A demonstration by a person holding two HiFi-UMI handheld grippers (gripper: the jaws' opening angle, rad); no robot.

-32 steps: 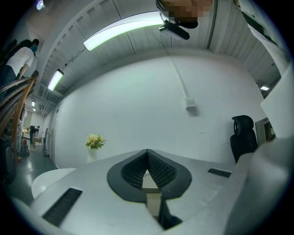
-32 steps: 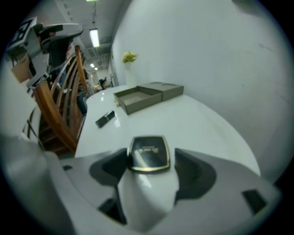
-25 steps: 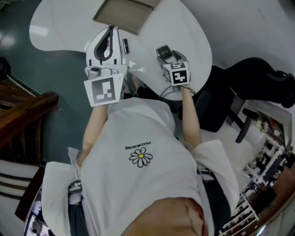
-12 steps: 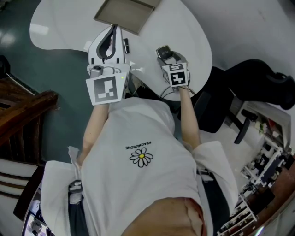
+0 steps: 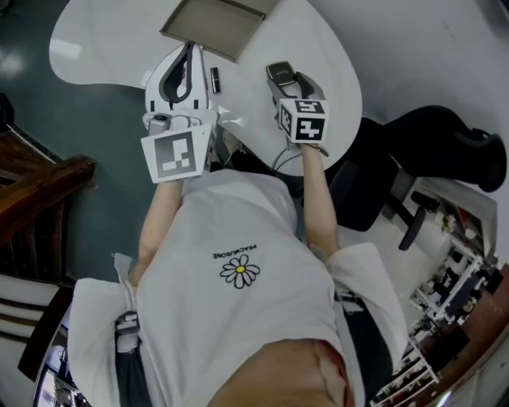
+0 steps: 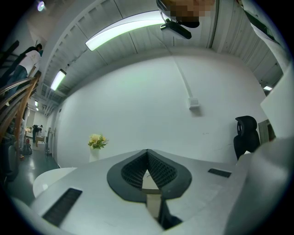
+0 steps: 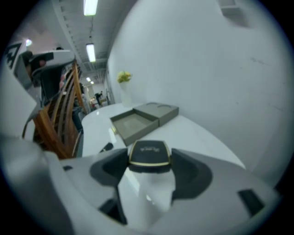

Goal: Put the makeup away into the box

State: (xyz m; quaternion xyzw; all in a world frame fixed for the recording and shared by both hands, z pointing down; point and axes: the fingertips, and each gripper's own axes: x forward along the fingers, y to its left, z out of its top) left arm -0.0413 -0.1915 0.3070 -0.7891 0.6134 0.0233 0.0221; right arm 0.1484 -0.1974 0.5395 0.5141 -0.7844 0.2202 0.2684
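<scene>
An open olive-grey box (image 5: 213,24) lies at the far edge of the white table (image 5: 103,48); in the right gripper view the box (image 7: 134,123) has its lid (image 7: 160,111) beside it. My right gripper (image 5: 281,77) is shut on a black compact with a gold rim (image 7: 149,156), held above the table, nearer than the box. The compact (image 5: 278,71) shows dark in the head view. A small black tube (image 5: 215,78) lies on the table between the grippers. My left gripper (image 5: 191,51) hovers left of the tube, jaws shut, nothing in them (image 6: 148,153).
A vase of yellow flowers (image 6: 96,143) stands beyond the table by the white wall. Wooden stairs (image 5: 36,191) are at the left, a black office chair (image 5: 374,175) at the right. The black tube (image 7: 106,147) lies near the table's left edge.
My right gripper has moved forward toward the box with the compact in it. The left gripper has stayed in nearly the same place.
</scene>
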